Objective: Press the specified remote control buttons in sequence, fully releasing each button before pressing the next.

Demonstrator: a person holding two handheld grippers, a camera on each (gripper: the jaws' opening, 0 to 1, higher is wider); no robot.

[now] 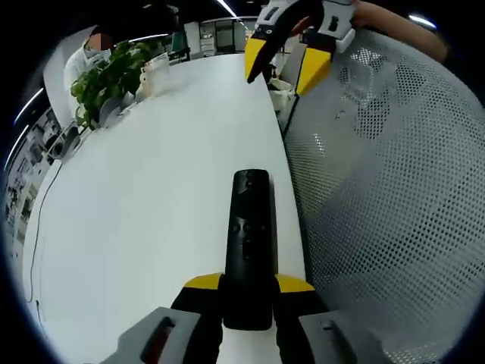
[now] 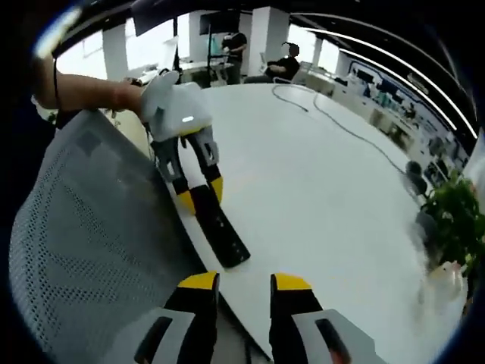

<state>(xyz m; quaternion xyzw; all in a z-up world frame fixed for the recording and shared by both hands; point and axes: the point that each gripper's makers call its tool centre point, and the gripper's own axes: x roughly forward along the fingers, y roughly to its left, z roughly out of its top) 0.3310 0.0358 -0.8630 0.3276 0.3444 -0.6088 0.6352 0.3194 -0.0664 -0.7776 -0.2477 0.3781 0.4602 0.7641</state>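
Remote control (image 1: 250,243), black, lay lengthwise near the white counter's (image 1: 151,212) edge, clamped at its near end by the left gripper (image 1: 248,292). Right gripper (image 2: 244,292), jaws apart, held nothing. Mesh chair back (image 1: 394,197) stood at 3 o'clock; potted plant (image 1: 110,76) at 11 o'clock.

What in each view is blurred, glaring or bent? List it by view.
Left gripper view: remote sharp between the left gripper jaws, table edge bowed by the fisheye, right gripper slightly soft. Right gripper view: plant smeared at the rim, windows blown out, ceiling lights curved, mesh chair stretched.
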